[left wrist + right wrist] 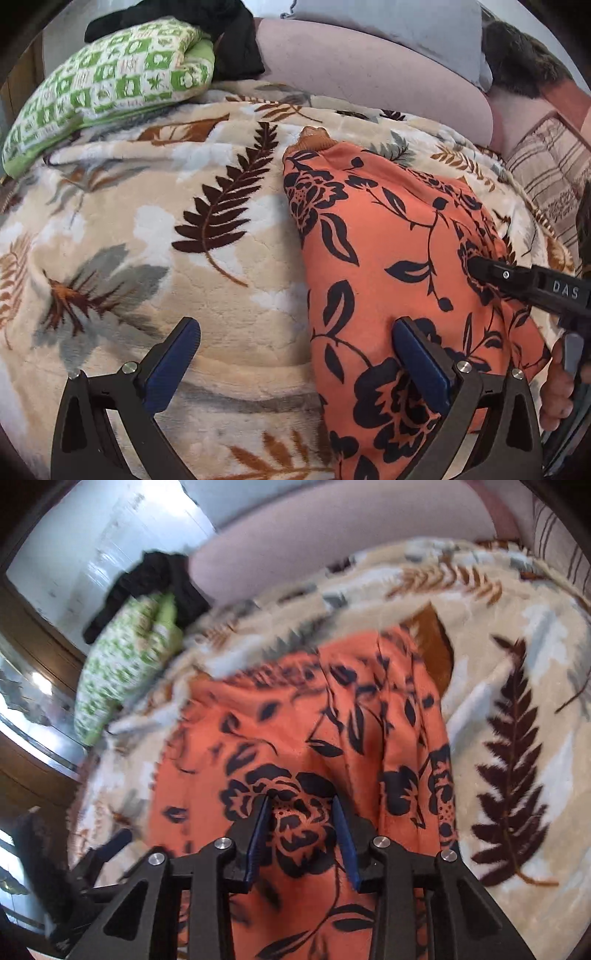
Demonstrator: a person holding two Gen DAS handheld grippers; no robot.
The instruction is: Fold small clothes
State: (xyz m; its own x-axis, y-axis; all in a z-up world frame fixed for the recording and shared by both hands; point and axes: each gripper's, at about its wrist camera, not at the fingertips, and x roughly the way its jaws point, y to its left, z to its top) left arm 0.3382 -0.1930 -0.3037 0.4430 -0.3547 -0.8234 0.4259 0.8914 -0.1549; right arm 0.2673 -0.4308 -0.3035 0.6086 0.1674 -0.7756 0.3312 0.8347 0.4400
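Observation:
An orange garment (388, 229) with a black flower print lies on a beige leaf-patterned blanket (166, 192), its ribbed cuff pointing to the far side. My left gripper (295, 328) stands open at the garment's left edge. One of its blue pads (417, 358) is over the cloth and the other is over the blanket. My right gripper (476, 266) reaches in from the right with its tip on the garment. In the right wrist view, the right gripper (301, 805) has narrowed onto a bunch of the orange garment (295, 720), and creases run away from it. The left gripper (110, 842) shows blurred at the lower left.
A green-and-white pillow (110, 81) with black clothing (236, 40) on it lies at the far left. A pink bolster (369, 66), a grey cloth (388, 18) and a striped cushion (546, 173) line the back and right. A hand (557, 387) holds the right gripper.

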